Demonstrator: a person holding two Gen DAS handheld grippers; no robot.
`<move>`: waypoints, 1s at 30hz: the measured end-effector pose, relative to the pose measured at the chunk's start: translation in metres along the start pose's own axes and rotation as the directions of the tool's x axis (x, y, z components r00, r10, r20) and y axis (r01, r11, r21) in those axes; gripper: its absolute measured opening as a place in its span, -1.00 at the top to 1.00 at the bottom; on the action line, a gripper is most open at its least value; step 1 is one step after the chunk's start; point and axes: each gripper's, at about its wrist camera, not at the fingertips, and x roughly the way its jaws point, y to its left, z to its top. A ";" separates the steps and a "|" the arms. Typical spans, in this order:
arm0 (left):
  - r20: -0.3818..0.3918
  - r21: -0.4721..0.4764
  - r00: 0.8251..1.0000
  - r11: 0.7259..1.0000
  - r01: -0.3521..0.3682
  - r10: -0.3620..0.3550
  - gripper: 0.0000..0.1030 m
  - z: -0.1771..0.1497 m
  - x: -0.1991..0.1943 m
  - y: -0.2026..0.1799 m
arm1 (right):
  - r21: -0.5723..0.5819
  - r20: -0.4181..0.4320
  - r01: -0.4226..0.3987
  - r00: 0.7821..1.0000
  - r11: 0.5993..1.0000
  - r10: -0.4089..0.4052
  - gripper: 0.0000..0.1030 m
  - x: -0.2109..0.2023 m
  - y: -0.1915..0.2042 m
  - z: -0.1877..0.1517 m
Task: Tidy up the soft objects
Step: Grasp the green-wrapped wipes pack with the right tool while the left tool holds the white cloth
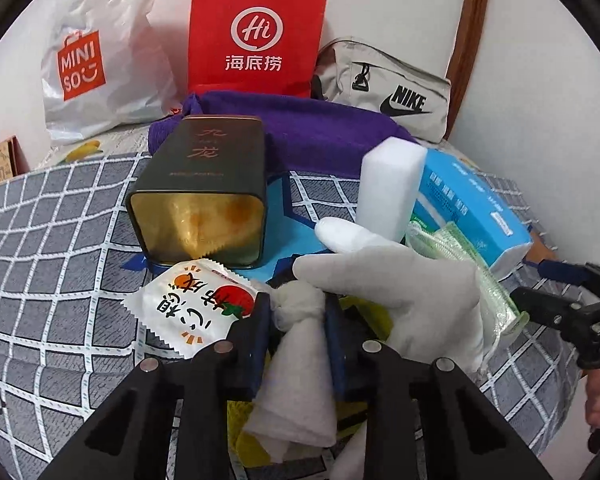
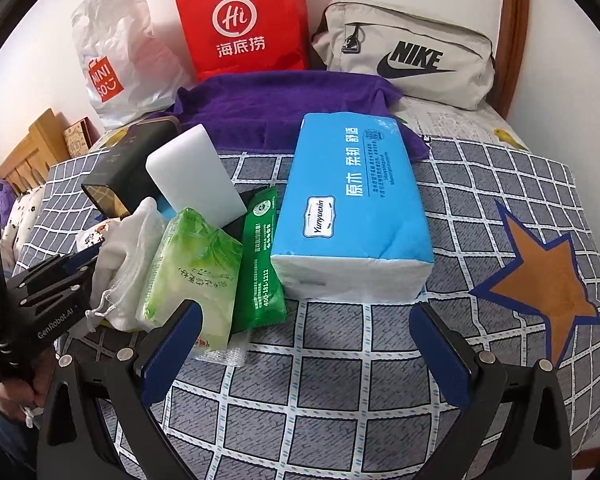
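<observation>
Left gripper pinches white glove by one knotted finger, may slip; right gripper wide, empty.

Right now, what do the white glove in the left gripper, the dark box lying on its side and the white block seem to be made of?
White glove: soft knit cotton by the look, matte, and it bunches where the left gripper pinches it.
Dark box: probably tinplate, dark matte outside, with a glossy gold interior that reflects light.
White block: likely melamine foam sponge, with a smooth, dull, unprinted surface.
</observation>
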 end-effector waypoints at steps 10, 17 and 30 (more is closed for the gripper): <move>-0.026 -0.003 1.000 1.000 0.000 0.000 0.51 0.001 0.005 0.001 | -0.009 0.017 -0.012 1.000 1.000 0.012 -0.99 -0.006 0.002 -0.002; -0.015 -0.011 1.000 1.000 0.028 -0.028 0.56 0.001 -0.008 0.004 | -0.047 0.052 -0.107 0.993 0.993 0.110 -0.96 -0.023 0.013 -0.006; -0.032 -0.044 0.999 0.999 0.006 -0.007 0.55 0.006 -0.026 0.012 | -0.224 0.020 -0.078 0.996 0.971 0.084 -0.23 0.010 0.049 -0.011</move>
